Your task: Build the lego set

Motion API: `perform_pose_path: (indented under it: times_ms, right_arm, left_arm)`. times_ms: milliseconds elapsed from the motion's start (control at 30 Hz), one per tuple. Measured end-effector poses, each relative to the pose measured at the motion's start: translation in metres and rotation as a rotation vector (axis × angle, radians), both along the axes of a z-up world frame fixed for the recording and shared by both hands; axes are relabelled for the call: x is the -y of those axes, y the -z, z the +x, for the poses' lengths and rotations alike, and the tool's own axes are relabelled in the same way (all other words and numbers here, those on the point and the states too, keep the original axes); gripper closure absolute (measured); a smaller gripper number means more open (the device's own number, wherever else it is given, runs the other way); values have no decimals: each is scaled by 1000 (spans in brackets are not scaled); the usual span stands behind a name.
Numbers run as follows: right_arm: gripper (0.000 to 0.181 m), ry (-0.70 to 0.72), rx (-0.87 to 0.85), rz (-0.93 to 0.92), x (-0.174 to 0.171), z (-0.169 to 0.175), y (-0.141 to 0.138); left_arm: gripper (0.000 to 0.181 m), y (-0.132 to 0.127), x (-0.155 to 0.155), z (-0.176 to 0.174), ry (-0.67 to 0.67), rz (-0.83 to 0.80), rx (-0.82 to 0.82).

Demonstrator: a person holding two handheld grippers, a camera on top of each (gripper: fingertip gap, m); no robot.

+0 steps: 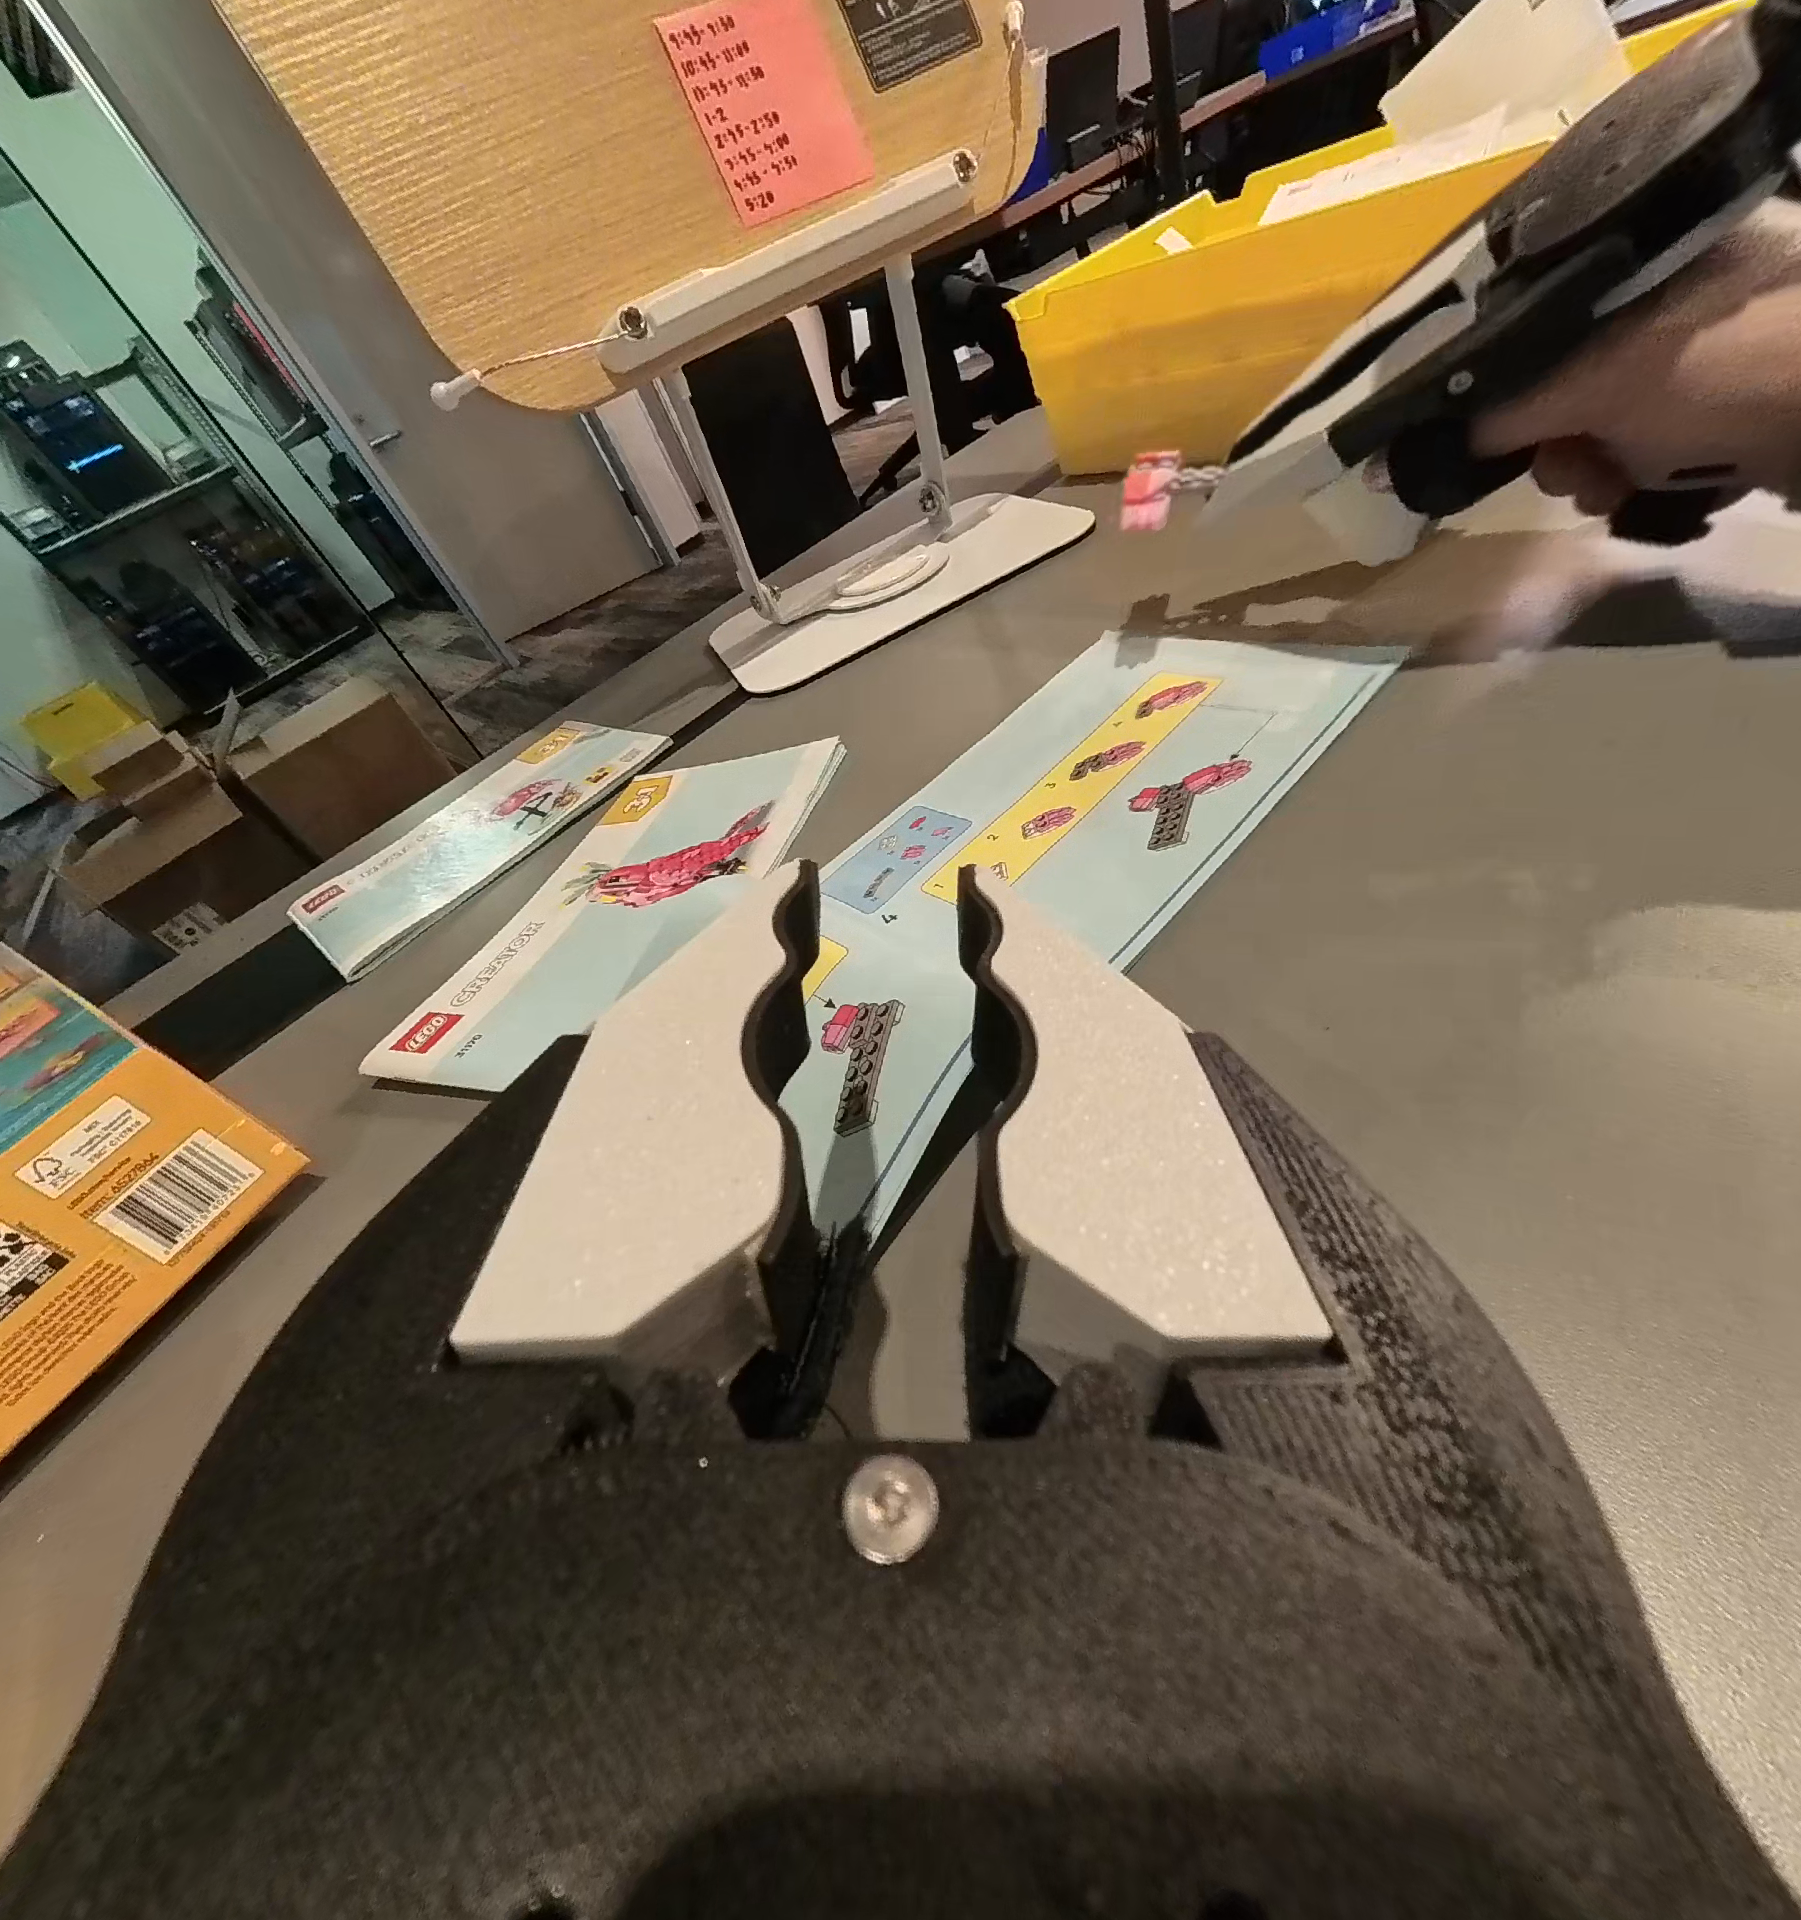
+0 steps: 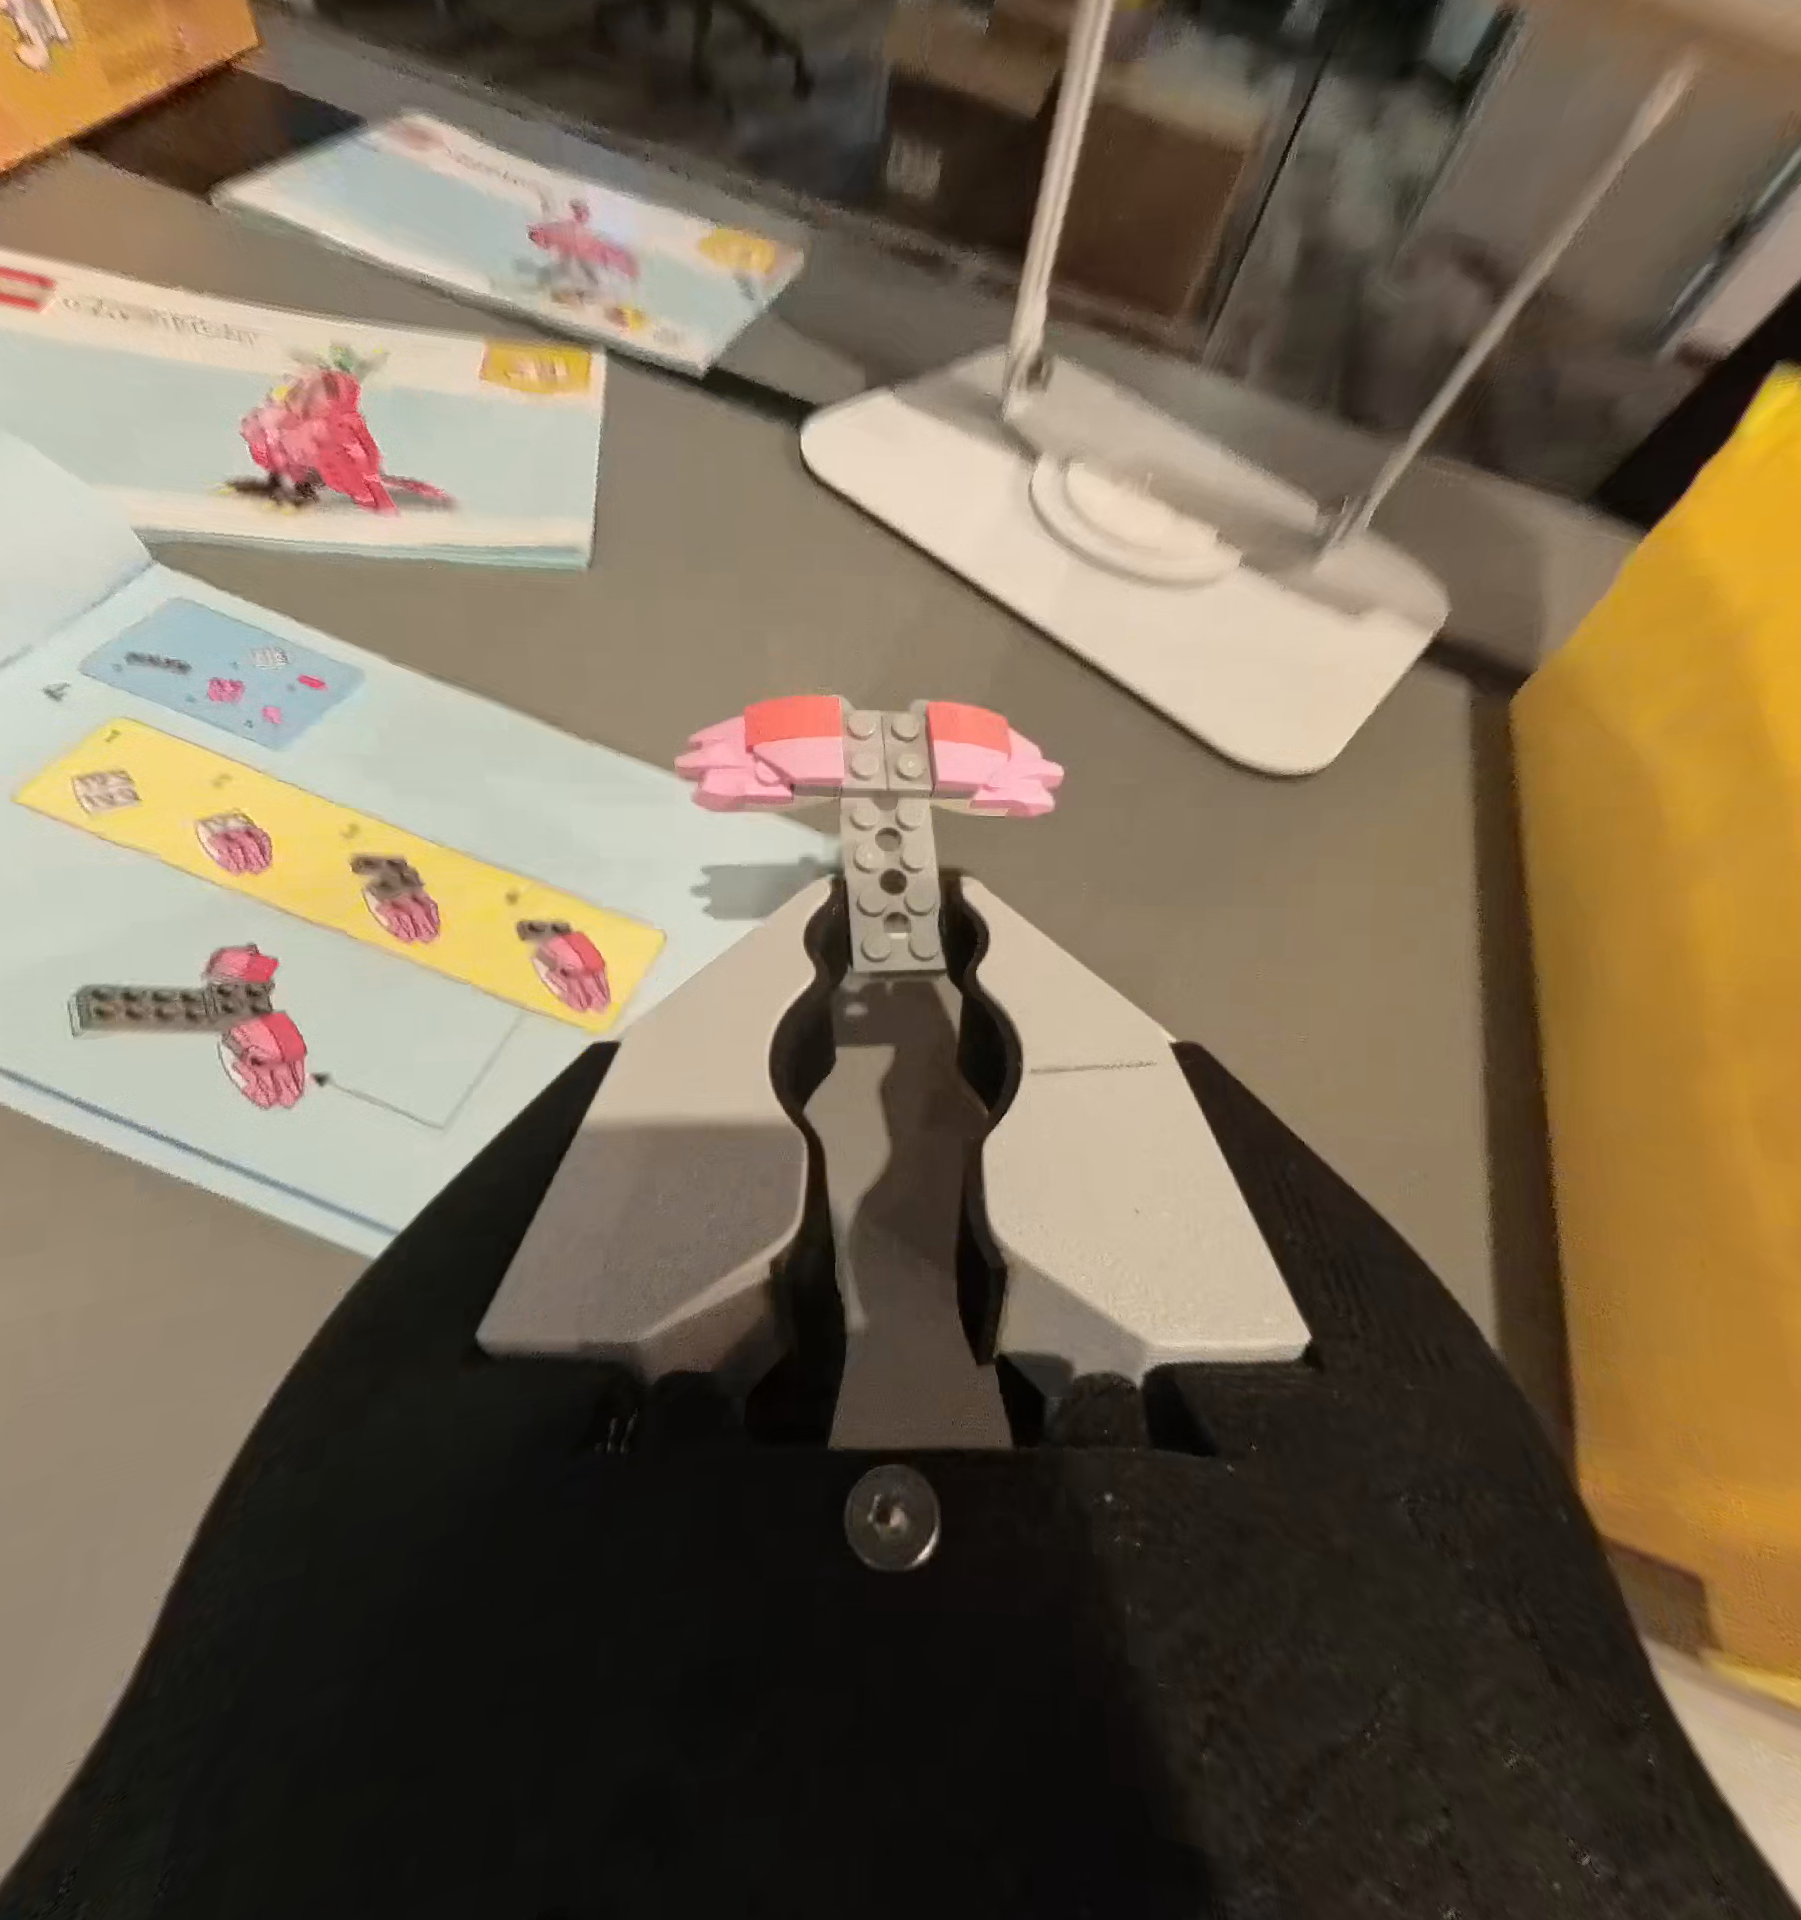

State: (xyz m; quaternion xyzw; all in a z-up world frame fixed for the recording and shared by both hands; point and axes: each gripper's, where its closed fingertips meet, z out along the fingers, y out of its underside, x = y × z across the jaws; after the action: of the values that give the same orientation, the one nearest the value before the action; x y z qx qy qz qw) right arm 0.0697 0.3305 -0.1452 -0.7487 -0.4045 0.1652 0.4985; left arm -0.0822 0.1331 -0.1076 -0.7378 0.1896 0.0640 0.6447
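Note:
My right gripper [image 2: 891,914] is shut on a small lego assembly [image 2: 888,790]: a grey studded plate with a pink and red feathered piece on each side at its far end. It holds the assembly above the grey table. In the left wrist view the same gripper [image 1: 1228,478] shows at the upper right, blurred, with the pink assembly [image 1: 1154,488] at its tip. My left gripper [image 1: 888,894] is open and empty, hovering over the open instruction sheet [image 1: 1135,790], which also shows in the right wrist view [image 2: 252,883].
Two closed booklets [image 1: 667,894] [image 1: 480,831] lie left of the sheet. An orange lego box [image 1: 65,1195] is at the left. A white stand base [image 2: 1135,582] holding a board [image 1: 615,177] stands behind. A yellow bin [image 2: 1706,1039] is at the right. There is about 25 cm between the tips of the two grippers.

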Motion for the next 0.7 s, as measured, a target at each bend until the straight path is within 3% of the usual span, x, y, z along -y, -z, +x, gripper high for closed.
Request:
perform_pose_path:
  times_ms: [167,300,433,567,633,700]
  right_arm:
    - [165,34,126,-195,-2,23,28]
    - [165,56,143,-219,-7,30,35]
    - [142,59,127,-226,-7,28,35]
    - [115,56,55,-160,-9,23,13]
    - [98,15,-48,-59,-8,11,-10]
    - [94,-29,-163,100,-4,0,-37]
  left_arm:
    - [156,0,0,0,-1,1,2]
    - [157,0,0,0,2,0,2]
    - [157,0,0,1,2,3,-4]
    - [156,-1,0,1,1,12,-6]
    - [155,-2,0,1,0,18,-7]
    - [155,-3,1,0,-4,32,-12]
